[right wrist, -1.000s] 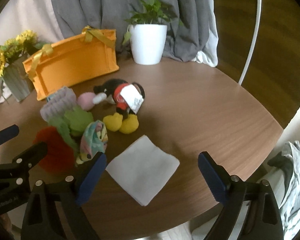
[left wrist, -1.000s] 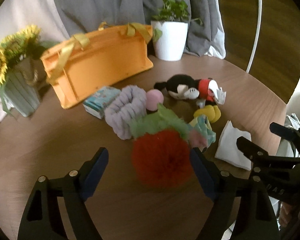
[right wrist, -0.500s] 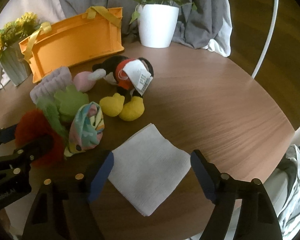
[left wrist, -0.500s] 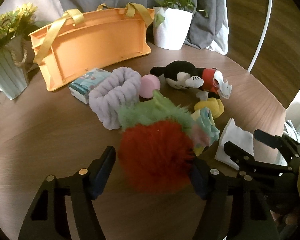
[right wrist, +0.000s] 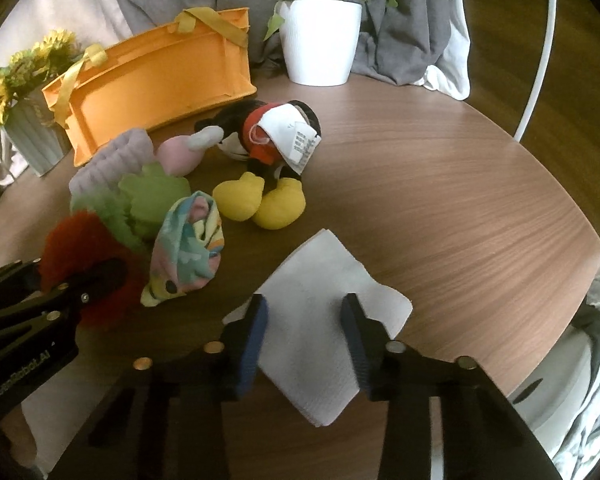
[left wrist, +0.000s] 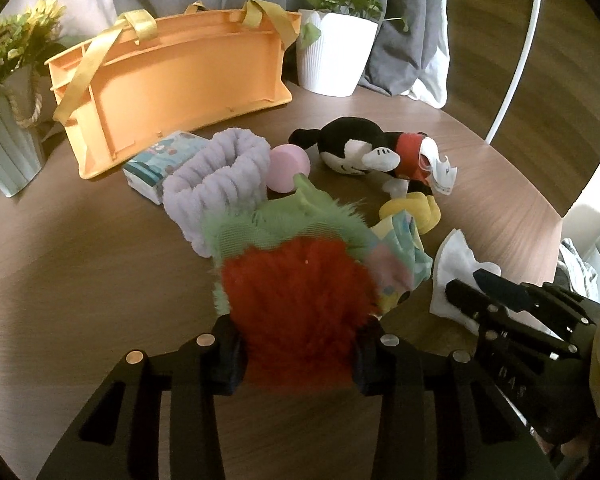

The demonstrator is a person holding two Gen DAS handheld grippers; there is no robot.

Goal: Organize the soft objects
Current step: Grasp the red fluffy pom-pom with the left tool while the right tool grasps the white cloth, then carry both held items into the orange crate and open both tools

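Your left wrist view alone shows the tissue pack [left wrist: 158, 168] lying before the orange basket [left wrist: 172, 80]; your right wrist view alone shows the whole white cloth [right wrist: 324, 308] flat on the table [right wrist: 460, 200]. A purple headband [left wrist: 216, 184], pink ball [left wrist: 288, 164], mouse doll [left wrist: 364, 156] and colourful pouch [right wrist: 190, 240] crowd behind the red fluffy toy [left wrist: 300, 304]. Your left gripper [left wrist: 296, 356] pinches that red toy on both sides. Your right gripper [right wrist: 304, 332] stands spread, its fingers either side of the cloth's near part, over it.
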